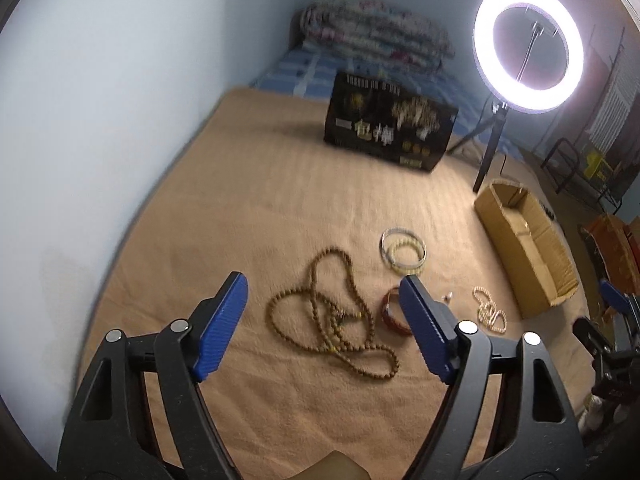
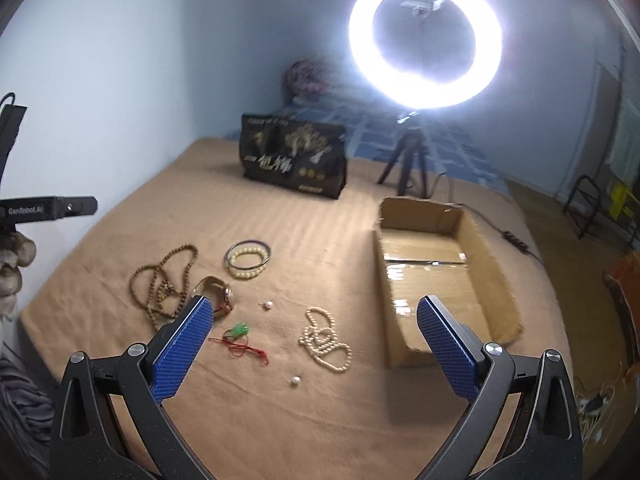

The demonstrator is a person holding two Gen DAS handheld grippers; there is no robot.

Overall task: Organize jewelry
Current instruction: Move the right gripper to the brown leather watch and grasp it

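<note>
Two grippers are hanging over a tan blanket (image 1: 248,208) strewn with jewelry. In the left wrist view, the left gripper (image 1: 324,292) is standing with its blue pads apart and nothing between them; the brown bead necklace (image 1: 332,320) is lying looped at the centre of the frame, just beyond the pads. A reddish-brown bangle (image 1: 394,316) is sitting right of the necklace, partly hidden by the right-hand pad. Above it a pale bead bracelet (image 1: 404,254) is resting inside a thin ring. A pearl strand (image 1: 490,310) is lying toward the right, near an open cardboard box (image 1: 528,248).

In the right wrist view, the right gripper (image 2: 316,308) is also gaping wide and holding nothing. Between its pads, low in the frame, are lying the pearl strand (image 2: 326,340), a green pendant on red cord (image 2: 240,338) and two loose pearls (image 2: 295,381). The box (image 2: 436,276) is sitting at centre right. A ring light (image 2: 426,38) is glaring at the upper right, with a black printed bag (image 2: 294,156) standing left of its tripod.
</note>
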